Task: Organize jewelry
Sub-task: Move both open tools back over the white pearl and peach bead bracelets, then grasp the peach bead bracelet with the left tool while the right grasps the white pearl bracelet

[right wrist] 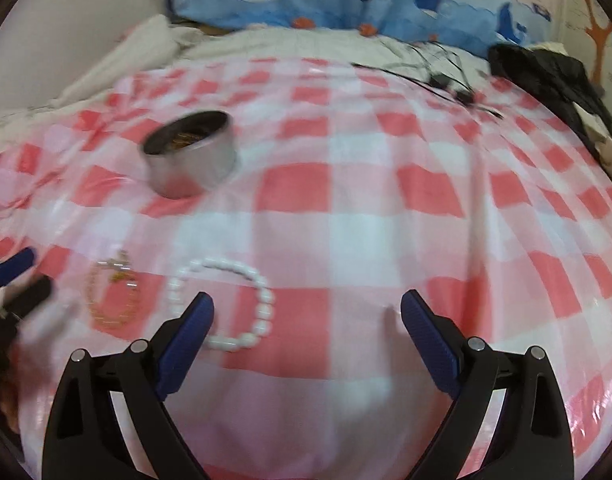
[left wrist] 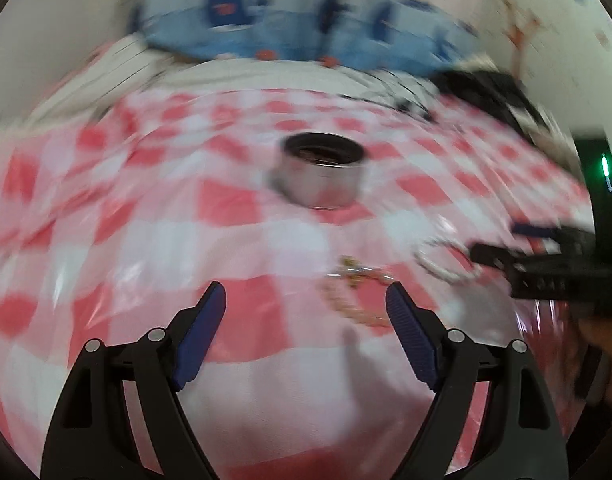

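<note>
Two beaded bracelets, white pearly (right wrist: pixel 222 304) and thin gold (right wrist: pixel 112 296), lay on glossy checked cloth (right wrist: pixel 346 208), round metal tin (right wrist: pixel 192 158) beyond, left tongs (left wrist: pixel 306 304) and right tongs (right wrist: pixel 308 312) both spread, empty, angled downward.

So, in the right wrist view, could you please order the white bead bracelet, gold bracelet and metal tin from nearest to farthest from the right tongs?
1. White bead bracelet, by the left finger.
2. Gold bracelet, farther left.
3. Metal tin, upper left, farthest.

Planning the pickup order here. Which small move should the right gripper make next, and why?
Probably shift the right gripper toward its left finger and lower it over the white bead bracelet: its jaws stand open and empty, and that bracelet lies nearest, still outside the metal tin.
</note>
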`<state>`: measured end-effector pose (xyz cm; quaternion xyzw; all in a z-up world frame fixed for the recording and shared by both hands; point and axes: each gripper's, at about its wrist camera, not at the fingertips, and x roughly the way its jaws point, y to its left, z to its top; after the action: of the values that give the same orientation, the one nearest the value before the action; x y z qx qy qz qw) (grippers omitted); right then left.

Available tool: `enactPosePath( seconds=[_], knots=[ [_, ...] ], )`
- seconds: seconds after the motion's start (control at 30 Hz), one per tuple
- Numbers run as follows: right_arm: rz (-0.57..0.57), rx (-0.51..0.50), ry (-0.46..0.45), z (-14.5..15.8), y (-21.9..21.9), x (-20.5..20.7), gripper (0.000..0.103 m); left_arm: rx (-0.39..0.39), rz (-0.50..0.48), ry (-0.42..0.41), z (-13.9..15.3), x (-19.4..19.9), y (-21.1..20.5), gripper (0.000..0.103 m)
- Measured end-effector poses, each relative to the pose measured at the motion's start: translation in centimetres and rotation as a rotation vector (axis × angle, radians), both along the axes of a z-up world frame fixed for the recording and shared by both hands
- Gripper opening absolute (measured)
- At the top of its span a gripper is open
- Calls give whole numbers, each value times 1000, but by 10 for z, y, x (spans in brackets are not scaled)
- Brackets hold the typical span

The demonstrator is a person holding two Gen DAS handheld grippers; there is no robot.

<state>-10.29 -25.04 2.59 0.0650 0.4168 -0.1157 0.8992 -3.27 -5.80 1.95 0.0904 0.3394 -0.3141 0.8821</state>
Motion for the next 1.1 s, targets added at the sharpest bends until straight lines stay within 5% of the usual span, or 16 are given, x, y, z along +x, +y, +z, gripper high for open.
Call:
enactPosePath(
  seconds=[0.2, 0.37, 0.87, 0.9, 0.93, 0.97, 1.03, 1.1],
  knots=[
    [40, 50, -15, -5, 6, 9, 90, 106, -118, 16, -2, 9, -32, 73],
    [24, 78, 1, -13, 3, 16, 82, 94, -107, 69, -11, 21, -28, 68],
    [6, 64, 35, -22, 2, 19, 78, 175, -109, 38, -16, 15, -39, 68],
    [5, 57, 40, -22, 3, 19, 73, 178, -119, 37, -17, 14, -40, 64],
    [8, 52, 42, -23, 4, 19, 69, 182, -130, 40, -18, 13, -41, 43],
    [17, 45, 44, -23, 6, 19, 58, 200, -141, 44, -20, 12, -44, 25],
    [45, 36, 50, -24, 11, 19, 33, 218, -171, 44, -22, 9, -48, 7],
    [70, 43, 53, -24, 15, 19, 9, 224, -178, 41, -21, 7, -49, 7]
  ],
)
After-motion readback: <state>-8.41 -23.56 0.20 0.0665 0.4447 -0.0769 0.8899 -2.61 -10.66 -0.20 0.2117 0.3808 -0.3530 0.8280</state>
